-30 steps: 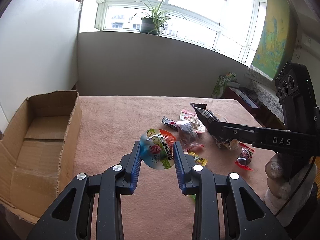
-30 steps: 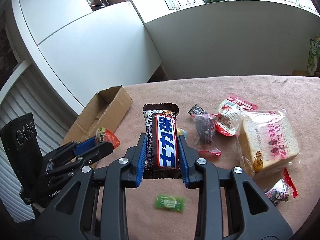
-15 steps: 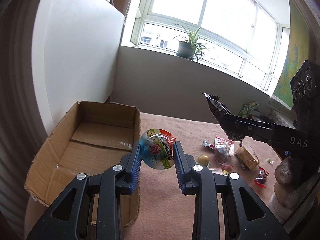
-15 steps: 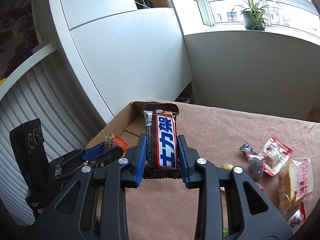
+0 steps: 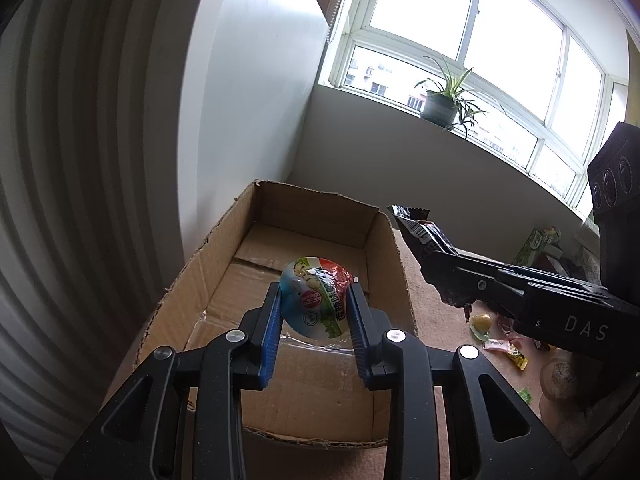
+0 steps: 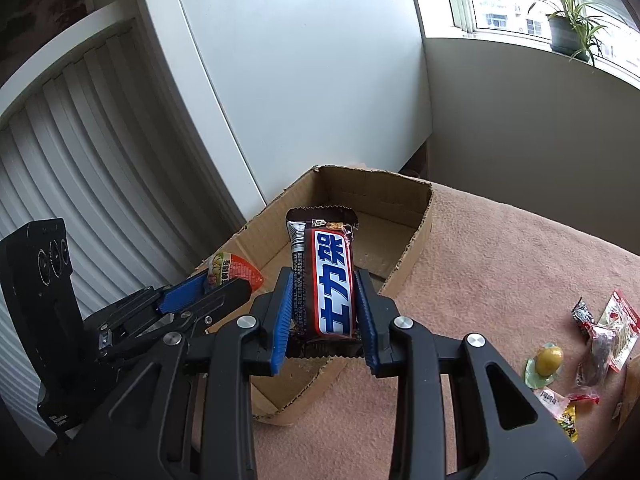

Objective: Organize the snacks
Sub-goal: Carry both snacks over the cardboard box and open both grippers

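Observation:
My left gripper [image 5: 315,312] is shut on a round jelly cup [image 5: 314,296] with a colourful foil lid, held above the open cardboard box [image 5: 224,236]. My right gripper [image 6: 323,308] is shut on a brown chocolate bar [image 6: 326,276] with blue lettering, hanging over the box's near right corner [image 6: 416,236]. In the right wrist view the left gripper [image 6: 216,286] with the jelly cup [image 6: 234,270] shows at the left. In the left wrist view the right gripper [image 5: 448,268] with the chocolate bar [image 5: 424,232] reaches in from the right. The box floor looks bare.
Several loose snacks lie on the pink tablecloth [image 6: 500,248] to the right: a yellow jelly [image 6: 548,360], small wrapped candies [image 6: 568,404] and red packets [image 6: 616,320]. A white cabinet [image 6: 312,72] stands behind the box. A potted plant [image 5: 444,100] sits on the windowsill.
Both grippers have swung left from the snack pile to above the cardboard box, each keeping hold of its snack. The box now fills the middle of both views.

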### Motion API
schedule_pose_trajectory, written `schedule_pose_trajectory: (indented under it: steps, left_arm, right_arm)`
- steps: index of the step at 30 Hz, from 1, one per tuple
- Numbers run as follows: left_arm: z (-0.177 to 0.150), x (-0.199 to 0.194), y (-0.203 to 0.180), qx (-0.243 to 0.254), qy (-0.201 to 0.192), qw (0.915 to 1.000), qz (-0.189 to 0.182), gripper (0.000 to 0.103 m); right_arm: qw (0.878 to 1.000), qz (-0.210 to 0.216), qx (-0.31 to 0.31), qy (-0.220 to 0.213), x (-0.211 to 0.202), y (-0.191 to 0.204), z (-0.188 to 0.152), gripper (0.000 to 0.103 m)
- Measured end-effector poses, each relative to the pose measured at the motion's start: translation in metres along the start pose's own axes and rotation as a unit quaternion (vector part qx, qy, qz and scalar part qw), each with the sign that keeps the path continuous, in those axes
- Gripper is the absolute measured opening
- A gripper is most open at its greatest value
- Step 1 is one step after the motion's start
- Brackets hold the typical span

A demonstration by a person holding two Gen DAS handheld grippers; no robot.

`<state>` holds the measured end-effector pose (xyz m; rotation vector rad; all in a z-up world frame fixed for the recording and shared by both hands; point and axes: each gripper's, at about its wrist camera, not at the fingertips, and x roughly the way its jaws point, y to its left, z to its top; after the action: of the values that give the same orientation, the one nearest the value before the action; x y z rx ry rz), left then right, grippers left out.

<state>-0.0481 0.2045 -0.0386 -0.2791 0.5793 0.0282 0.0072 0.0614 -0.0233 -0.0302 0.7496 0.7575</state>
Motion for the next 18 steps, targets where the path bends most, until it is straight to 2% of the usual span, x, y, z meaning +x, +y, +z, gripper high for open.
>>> schedule_pose_trajectory:
  steps: [14, 16, 17, 18]
  left_arm:
    - [-0.002, 0.001, 0.006, 0.002, 0.004, 0.9999, 0.014, 0.031]
    - [-0.002, 0.001, 0.008, -0.002, 0.004, 0.9998, 0.02, 0.032]
    - [-0.001, 0.001, 0.009, -0.004, 0.003, 0.9998, 0.021, 0.032]
    - [-0.001, 0.001, 0.01, -0.007, 0.003, 0.9997, 0.022, 0.033]
  right_arm:
    - [1.0, -0.005, -0.012, 0.011, 0.021, 0.014, -0.001, 0.032]
    - [1.0, -0.006, -0.014, 0.009, 0.02, 0.014, 0.0, 0.046]
    - [1.0, -0.008, -0.014, 0.005, 0.02, 0.014, 0.0, 0.061]
    - [1.0, -0.011, -0.013, 0.0, 0.017, 0.014, 0.0, 0.067]
